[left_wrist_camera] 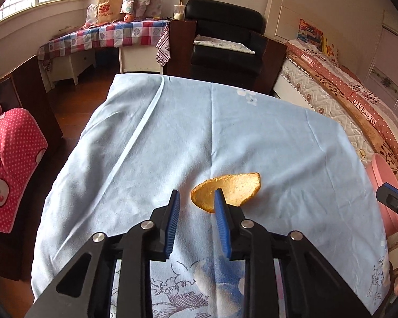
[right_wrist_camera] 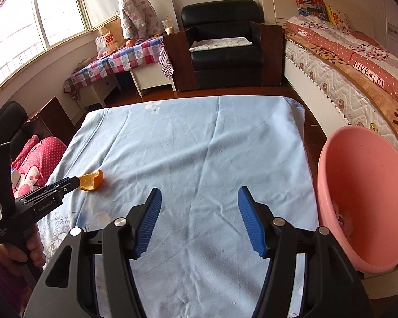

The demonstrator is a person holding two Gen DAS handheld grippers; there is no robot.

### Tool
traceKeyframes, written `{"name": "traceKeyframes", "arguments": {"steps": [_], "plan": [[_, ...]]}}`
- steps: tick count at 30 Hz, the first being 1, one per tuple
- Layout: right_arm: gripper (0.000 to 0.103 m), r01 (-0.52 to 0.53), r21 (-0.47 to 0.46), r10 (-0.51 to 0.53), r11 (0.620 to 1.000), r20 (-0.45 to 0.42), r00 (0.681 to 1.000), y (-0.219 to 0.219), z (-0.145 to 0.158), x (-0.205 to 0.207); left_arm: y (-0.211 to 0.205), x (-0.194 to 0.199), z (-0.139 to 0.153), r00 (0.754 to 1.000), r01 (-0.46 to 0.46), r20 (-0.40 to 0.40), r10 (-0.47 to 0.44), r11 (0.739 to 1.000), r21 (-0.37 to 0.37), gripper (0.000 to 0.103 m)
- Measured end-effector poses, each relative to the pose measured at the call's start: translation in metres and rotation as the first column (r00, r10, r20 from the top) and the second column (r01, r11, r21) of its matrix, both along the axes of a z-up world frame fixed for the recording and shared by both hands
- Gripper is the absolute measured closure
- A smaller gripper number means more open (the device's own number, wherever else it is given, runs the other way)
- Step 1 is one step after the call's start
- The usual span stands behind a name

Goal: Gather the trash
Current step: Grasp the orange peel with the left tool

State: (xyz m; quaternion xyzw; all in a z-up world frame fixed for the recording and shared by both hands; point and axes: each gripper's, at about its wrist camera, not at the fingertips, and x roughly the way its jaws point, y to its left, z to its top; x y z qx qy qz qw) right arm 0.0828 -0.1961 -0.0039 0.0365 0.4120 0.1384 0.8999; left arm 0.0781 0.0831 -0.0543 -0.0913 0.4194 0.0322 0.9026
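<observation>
Orange peel [left_wrist_camera: 226, 190], light, stiff-curled and brittle-looking, lying on the blue cloth [left_wrist_camera: 172, 137] beside the part-open left gripper [left_wrist_camera: 196, 198], probably best pinched across its raised edge; right gripper [right_wrist_camera: 199, 204] open, empty.

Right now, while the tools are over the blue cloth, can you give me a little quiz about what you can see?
1. What lies at the tips of the left tool?
A) an orange peel
B) a spoon
C) a sock
2. True or false: the right tool is holding something.
3. Fill the gap: the big tub is ___ in colour.

Key: 1 A. 2 False, it is open with nothing between its fingers. 3 Pink.
</observation>
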Motion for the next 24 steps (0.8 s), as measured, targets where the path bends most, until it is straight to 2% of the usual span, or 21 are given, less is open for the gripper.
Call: {"name": "traceKeyframes", "arguments": {"steps": [8,14,24], "plan": [[0.043,-0.006,-0.007,0.006,1.000,-0.008,1.000,0.002,-0.005,0.002,-0.002,0.010,-0.006,0.999,-0.024,-0.029,0.024,1.000,0.010,0.095],[0.043,-0.005,-0.007,0.005,1.000,0.002,1.000,-0.001,-0.003,-0.002,-0.002,0.009,-0.004,1.000,-0.018,-0.014,0.018,1.000,0.013,0.099],[0.043,0.005,-0.001,-0.005,1.000,0.023,1.000,-0.009,0.003,-0.010,-0.025,-0.005,0.029,0.997,0.036,0.063,-0.035,0.999,0.000,0.100]]}}
